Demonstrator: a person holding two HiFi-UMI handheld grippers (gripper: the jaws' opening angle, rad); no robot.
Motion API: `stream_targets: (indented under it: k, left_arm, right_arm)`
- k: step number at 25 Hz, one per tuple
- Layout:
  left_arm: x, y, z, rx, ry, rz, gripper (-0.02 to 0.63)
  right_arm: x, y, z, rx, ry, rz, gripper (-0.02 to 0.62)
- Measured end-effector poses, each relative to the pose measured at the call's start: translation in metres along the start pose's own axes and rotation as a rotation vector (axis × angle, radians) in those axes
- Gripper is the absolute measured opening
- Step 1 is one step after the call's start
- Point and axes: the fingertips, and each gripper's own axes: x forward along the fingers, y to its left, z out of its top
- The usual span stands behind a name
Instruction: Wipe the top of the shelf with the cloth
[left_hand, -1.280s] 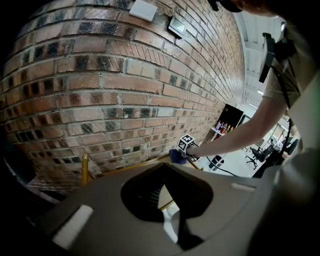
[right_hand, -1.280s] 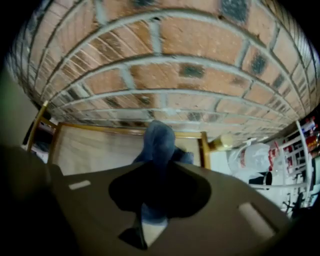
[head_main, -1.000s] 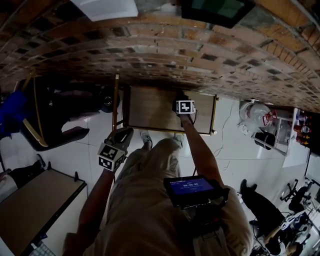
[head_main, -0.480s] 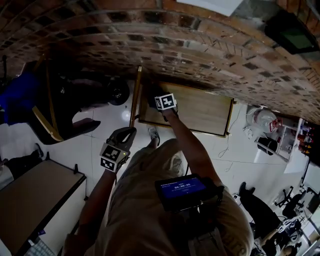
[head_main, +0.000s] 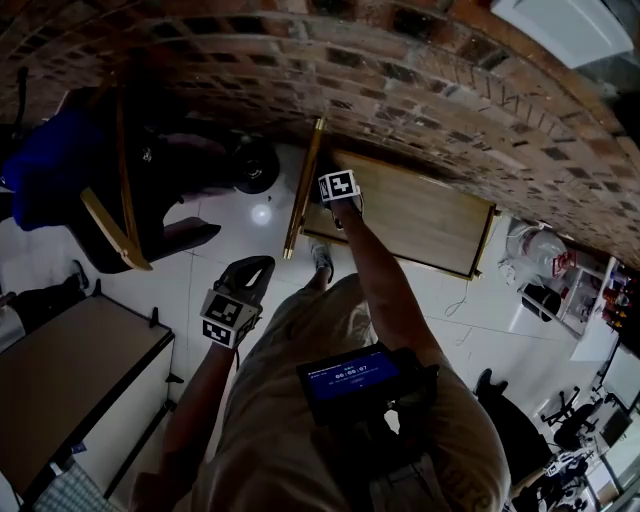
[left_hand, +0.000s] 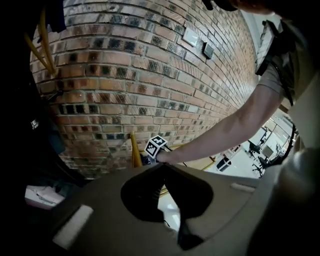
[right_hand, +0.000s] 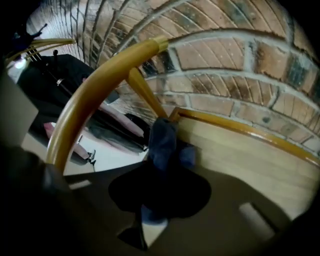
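The shelf's light wooden top (head_main: 425, 222) stands against the brick wall, with a gold rail (head_main: 303, 185) at its left end. My right gripper (head_main: 333, 192) is at that left end, shut on a dark blue cloth (right_hand: 165, 142). In the right gripper view the cloth presses on the wooden top (right_hand: 245, 155) in the corner by the gold rail (right_hand: 100, 95), held by the right gripper (right_hand: 162, 167). My left gripper (head_main: 245, 285) hangs over the white floor, apart from the shelf. Its jaws meet with nothing between them in the left gripper view (left_hand: 162, 167).
A brick wall (head_main: 400, 80) runs behind the shelf. A dark chair with blue fabric (head_main: 90, 190) and a black round object (head_main: 255, 165) stand to the left. A grey table (head_main: 70, 400) is at lower left, a white bin (head_main: 535, 250) at the right.
My right gripper has slid the cloth leftward along the shelf top, from near the middle to the left end by the rail. The left gripper has stayed where it was.
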Motion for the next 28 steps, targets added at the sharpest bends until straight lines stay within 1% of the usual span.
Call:
stream_targets:
  k: [3,7,12,17,22,28]
  left_arm:
    - [-0.003,0.002,-0.007,-0.016,0.009,0.005,0.003]
    - [0.003,-0.006,0.000,-0.008,0.007,-0.007,0.002]
    - [0.019,-0.026,0.012,0.027,0.014,-0.037,0.003]
    - [0.038,-0.047,0.020,0.051,0.035,-0.057,0.002]
    - [0.055,-0.067,0.028,0.070,0.052,-0.066,0.003]
    - [0.077,-0.096,0.044,0.087,0.052,-0.078,0.002]
  right_arm:
    - [0.004,-0.006,-0.004,0.002,-0.002,-0.004,0.074]
    - [-0.004,-0.020,-0.013,0.010,0.005,-0.025,0.074]
    - [-0.019,-0.045,-0.026,0.029,-0.009,-0.026,0.074]
    - [-0.031,-0.068,-0.038,0.021,-0.030,-0.014,0.074]
    - [-0.046,-0.093,-0.050,0.040,-0.042,-0.013,0.074]
    - [-0.067,-0.131,-0.073,0.059,-0.041,-0.024,0.074]
